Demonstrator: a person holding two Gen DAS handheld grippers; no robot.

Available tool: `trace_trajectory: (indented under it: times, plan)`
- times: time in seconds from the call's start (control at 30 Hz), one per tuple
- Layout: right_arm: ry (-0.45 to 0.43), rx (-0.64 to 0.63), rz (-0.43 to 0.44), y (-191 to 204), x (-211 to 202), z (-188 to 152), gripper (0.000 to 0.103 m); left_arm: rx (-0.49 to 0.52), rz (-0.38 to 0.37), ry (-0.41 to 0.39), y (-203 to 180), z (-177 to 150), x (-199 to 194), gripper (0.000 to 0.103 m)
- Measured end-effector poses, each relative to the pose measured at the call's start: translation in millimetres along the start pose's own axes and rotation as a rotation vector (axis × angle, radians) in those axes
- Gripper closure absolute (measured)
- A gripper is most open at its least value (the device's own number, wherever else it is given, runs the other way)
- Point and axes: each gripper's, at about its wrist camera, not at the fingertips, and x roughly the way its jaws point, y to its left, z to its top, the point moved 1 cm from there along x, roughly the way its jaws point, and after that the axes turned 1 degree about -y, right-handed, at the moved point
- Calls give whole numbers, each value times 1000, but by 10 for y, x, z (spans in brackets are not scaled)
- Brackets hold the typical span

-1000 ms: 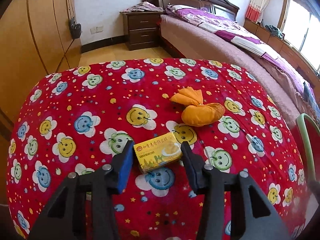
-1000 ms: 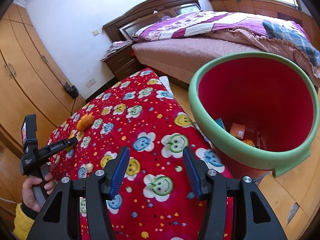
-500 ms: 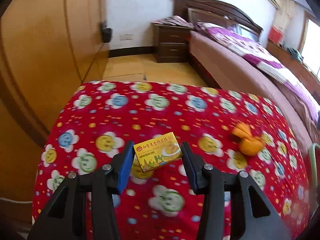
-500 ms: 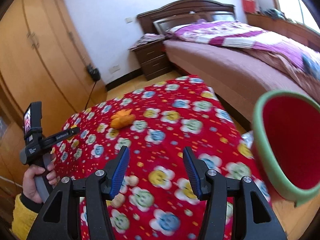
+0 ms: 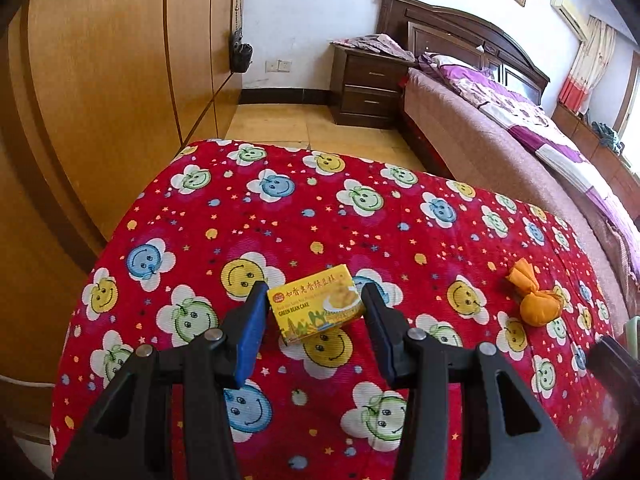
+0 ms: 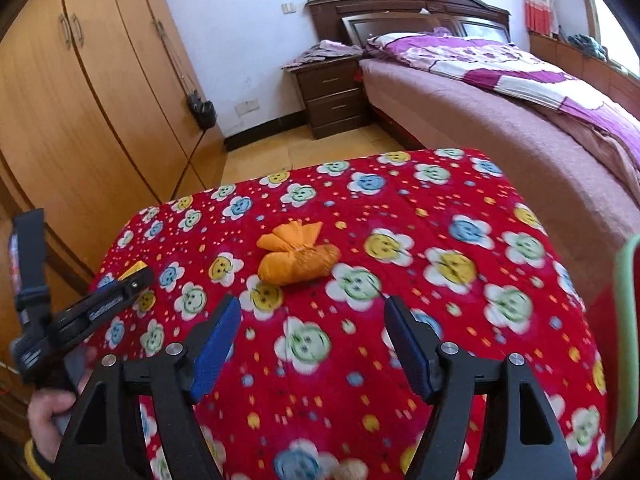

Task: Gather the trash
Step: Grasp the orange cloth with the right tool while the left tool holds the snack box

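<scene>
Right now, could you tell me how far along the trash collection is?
In hand: the left gripper holds the yellow green bean cake box above the red cloth. The right gripper, jaws just widened and empty, faces the orange tied bag. Left: bag still on the cloth, box not yet binned; only the green bin rim shows.

Yellow box (image 5: 316, 304) in gripper; orange pouch (image 6: 296, 258) on cloth.

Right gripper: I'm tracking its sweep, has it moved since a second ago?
Yes. The right gripper swung from the green bin toward the orange bundle, its empty jaws opening wider.
</scene>
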Motion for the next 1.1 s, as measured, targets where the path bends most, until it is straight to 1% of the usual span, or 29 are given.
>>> trace_trajectory:
  times: [0.23,0.37,0.43,0.47,0.57,0.6,0.63,0.7,0.77,0.9,1.1]
  plan:
    - [48,-59,-31,136,406,119,28,-8,-9,14,23,-8,43,54]
    - [94,-54,-51,102,606,105,28,-4,-13,15,6,-14,58,54]
    - [82,-52,-50,86,617,106,29,-1,-16,14,-7,-13,61,54]
    - [83,-52,-52,83,618,111,32,1,-17,14,-16,-14,60,54]
    - [82,-56,-61,82,609,93,51,5,-20,15,-26,-21,58,54]
    - [81,-69,-79,88,597,80,62,7,-21,14,-33,-24,53,54]
    - [80,-84,-93,95,588,68,75,8,-21,13,-39,-23,49,54]
    - [84,-86,-88,88,570,44,87,10,-25,9,-57,-26,44,54]
    - [85,-80,-75,67,542,30,91,13,-29,7,-66,-34,30,54]
    - [66,-79,-62,35,461,13,95,14,-33,4,-73,-49,3,54]
    - [18,-68,-26,18,265,-17,97,18,-40,1,-93,-57,-23,54]
